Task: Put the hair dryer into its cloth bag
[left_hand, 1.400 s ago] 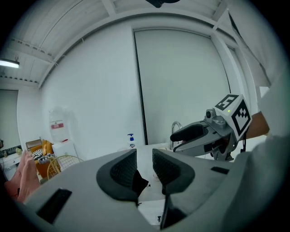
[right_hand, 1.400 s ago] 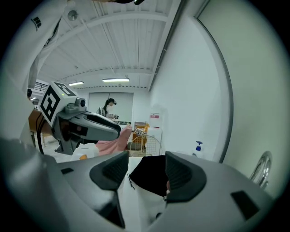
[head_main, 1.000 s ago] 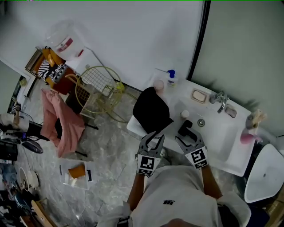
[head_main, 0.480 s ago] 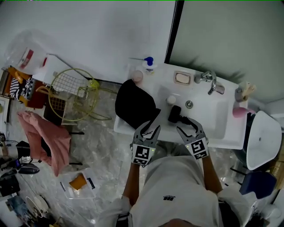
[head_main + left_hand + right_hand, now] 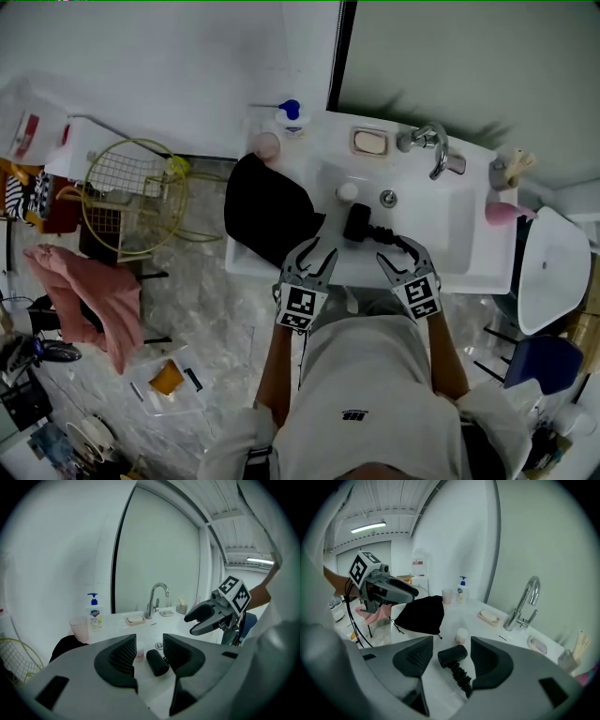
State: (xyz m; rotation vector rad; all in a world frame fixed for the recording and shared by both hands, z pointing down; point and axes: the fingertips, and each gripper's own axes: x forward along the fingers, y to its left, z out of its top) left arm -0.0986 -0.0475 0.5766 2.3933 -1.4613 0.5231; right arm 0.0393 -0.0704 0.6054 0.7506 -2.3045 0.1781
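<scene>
Task not yet begun on the objects. The hair dryer [image 5: 359, 223] lay untouched in the washbasin [image 5: 442, 227], just ahead of both grippers. The cloth bag [image 5: 267, 208] lay slumped on the basin's edge, ahead and left of the left gripper [image 5: 316, 257].

Left gripper: jaws opening, nothing between the pads. Right gripper [image 5: 398, 255]: jaws apart, empty, dryer lined up beyond them.

Remaining, by my reading: grasp dryer, open bag, insert.

Writing: pump bottle [image 5: 94, 616] carried a blue label, too small to read.
</scene>
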